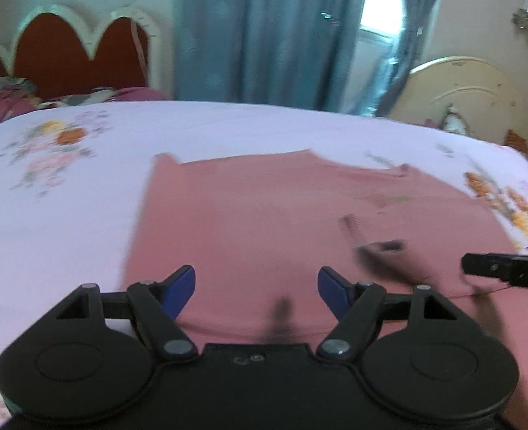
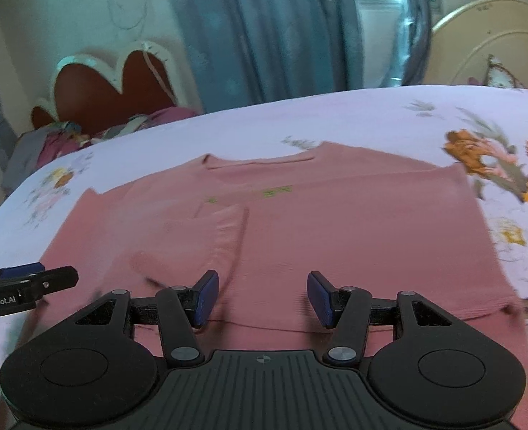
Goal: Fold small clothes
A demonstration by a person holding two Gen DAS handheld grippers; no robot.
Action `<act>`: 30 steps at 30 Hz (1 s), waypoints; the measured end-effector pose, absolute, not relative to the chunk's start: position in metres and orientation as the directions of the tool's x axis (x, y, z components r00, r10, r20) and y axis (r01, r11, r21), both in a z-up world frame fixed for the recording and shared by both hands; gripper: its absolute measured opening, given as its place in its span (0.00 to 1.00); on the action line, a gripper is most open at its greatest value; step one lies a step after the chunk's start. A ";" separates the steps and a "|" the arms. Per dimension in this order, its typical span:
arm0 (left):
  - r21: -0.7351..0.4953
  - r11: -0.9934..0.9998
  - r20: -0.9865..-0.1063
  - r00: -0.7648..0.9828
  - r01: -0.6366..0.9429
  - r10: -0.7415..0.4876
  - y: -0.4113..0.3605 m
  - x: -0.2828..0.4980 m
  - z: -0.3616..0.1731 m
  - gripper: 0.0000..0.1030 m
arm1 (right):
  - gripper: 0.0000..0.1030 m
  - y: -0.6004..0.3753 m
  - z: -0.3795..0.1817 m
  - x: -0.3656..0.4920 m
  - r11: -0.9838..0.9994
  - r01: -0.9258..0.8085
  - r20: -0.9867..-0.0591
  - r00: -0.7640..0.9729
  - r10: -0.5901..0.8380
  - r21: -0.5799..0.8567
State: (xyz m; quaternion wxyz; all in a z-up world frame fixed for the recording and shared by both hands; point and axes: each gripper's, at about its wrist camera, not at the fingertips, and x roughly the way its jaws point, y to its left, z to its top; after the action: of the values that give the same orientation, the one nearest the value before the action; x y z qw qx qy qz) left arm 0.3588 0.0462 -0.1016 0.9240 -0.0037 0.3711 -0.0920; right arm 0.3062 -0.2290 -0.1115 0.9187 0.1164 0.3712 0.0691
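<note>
A pink long-sleeved top (image 2: 335, 233) lies flat on the floral bedsheet (image 2: 371, 118), neckline away from me. Its left sleeve (image 2: 206, 236) is folded in across the chest. My right gripper (image 2: 262, 294) hovers open over the near hem, with nothing between its blue pads. In the left wrist view the same top (image 1: 264, 215) looks blurred. My left gripper (image 1: 256, 286) stands wide open above its lower left part, holding nothing. Each gripper shows in the other's view: the right gripper (image 1: 507, 272) at the right edge, the left gripper (image 2: 31, 283) at the left edge.
The bedsheet (image 1: 66, 215) spreads wide on both sides of the top. A red and white scalloped headboard (image 1: 66, 53) with pillows (image 1: 84, 98) stands at the far left. Blue curtains (image 1: 264, 36) hang behind the bed, and a cream round-topped board (image 1: 471, 96) stands far right.
</note>
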 end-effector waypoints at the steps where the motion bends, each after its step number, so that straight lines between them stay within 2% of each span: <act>1: -0.073 0.986 -0.691 0.705 0.151 -0.159 0.052 0.358 -0.104 0.72 | 0.53 -0.222 -0.112 0.308 0.963 -0.058 -0.669 0.709 0.224 0.262; 9: -0.067 0.995 -0.739 0.667 0.074 -0.100 0.083 0.353 -0.125 0.72 | 0.53 -0.171 -0.129 0.324 0.973 -0.181 -0.703 0.674 0.228 0.143; 12: -0.059 0.997 -0.749 0.658 0.054 -0.080 0.091 0.351 -0.131 0.72 | 0.53 -0.161 -0.135 0.333 0.979 -0.185 -0.696 0.692 0.191 0.084; 16: -0.021 0.999 -0.732 0.680 0.042 -0.044 0.094 0.350 -0.132 0.71 | 0.52 -0.167 -0.133 0.345 0.978 -0.169 -0.676 0.708 0.204 0.118; 17: -0.016 0.999 -0.727 0.686 0.035 -0.036 0.094 0.351 -0.132 0.71 | 0.33 -0.170 -0.130 0.345 0.978 -0.165 -0.667 0.716 0.206 0.126; 18: -0.013 1.000 -0.723 0.691 0.029 -0.029 0.094 0.353 -0.132 0.70 | 0.05 -0.174 -0.127 0.346 0.978 -0.164 -0.664 0.718 0.210 0.132; 24: 0.010 0.999 -0.695 0.719 0.031 -0.015 0.088 0.364 -0.135 0.49 | 0.05 -0.218 -0.102 0.344 0.983 -0.073 -0.608 0.777 0.163 0.170; 27: 0.010 1.000 -0.679 0.734 0.022 -0.010 0.087 0.367 -0.133 0.35 | 0.05 -0.244 -0.094 0.341 0.987 -0.028 -0.597 0.793 0.118 0.157; 29: 0.012 1.000 -0.673 0.739 0.021 -0.007 0.085 0.368 -0.134 0.21 | 0.05 -0.261 -0.096 0.338 0.989 0.007 -0.607 0.790 0.086 0.149; 30: 0.007 1.000 -0.674 0.738 0.024 -0.014 0.085 0.369 -0.134 0.19 | 0.05 -0.271 -0.099 0.336 0.988 0.030 -0.615 0.785 0.072 0.154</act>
State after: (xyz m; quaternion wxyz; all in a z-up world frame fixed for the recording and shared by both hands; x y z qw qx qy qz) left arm 0.3686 0.0848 -0.1342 0.9323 0.0075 0.3616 -0.0102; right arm 0.3358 -0.2708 -0.0991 0.9416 0.0779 0.3274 0.0110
